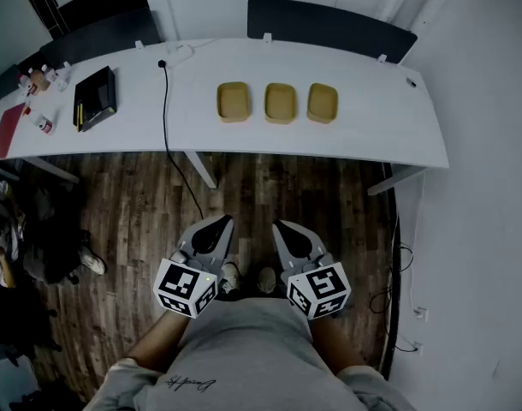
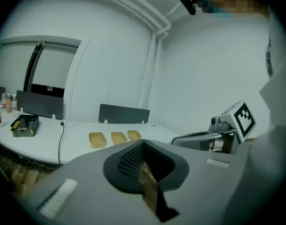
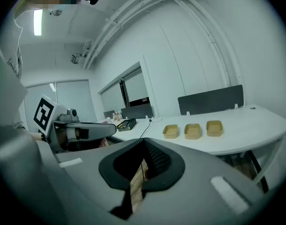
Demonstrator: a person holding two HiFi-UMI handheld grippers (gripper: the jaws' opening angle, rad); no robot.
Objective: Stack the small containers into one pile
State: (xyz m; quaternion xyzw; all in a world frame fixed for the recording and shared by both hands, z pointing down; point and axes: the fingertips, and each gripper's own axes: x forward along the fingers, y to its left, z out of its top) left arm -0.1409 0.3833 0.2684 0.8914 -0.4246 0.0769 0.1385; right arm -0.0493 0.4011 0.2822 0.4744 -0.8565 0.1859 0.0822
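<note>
Three small tan containers stand in a row on the white table (image 1: 389,131): left one (image 1: 234,101), middle one (image 1: 280,103), right one (image 1: 323,103). They also show far ahead in the left gripper view (image 2: 118,137) and in the right gripper view (image 3: 192,131). My left gripper (image 1: 220,223) and right gripper (image 1: 281,227) hang side by side close to my body, over the wooden floor and well short of the table. Both have their jaws together with nothing between them. Each gripper sees the other: the right gripper (image 2: 218,135) and the left gripper (image 3: 82,130).
A black box (image 1: 95,98), small bottles (image 1: 38,80) and a red folder (image 1: 6,131) lie at the table's left end. A black cable (image 1: 167,118) runs off the table to the floor. A dark partition panel (image 1: 329,24) stands behind the table. A person (image 1: 13,247) sits at far left.
</note>
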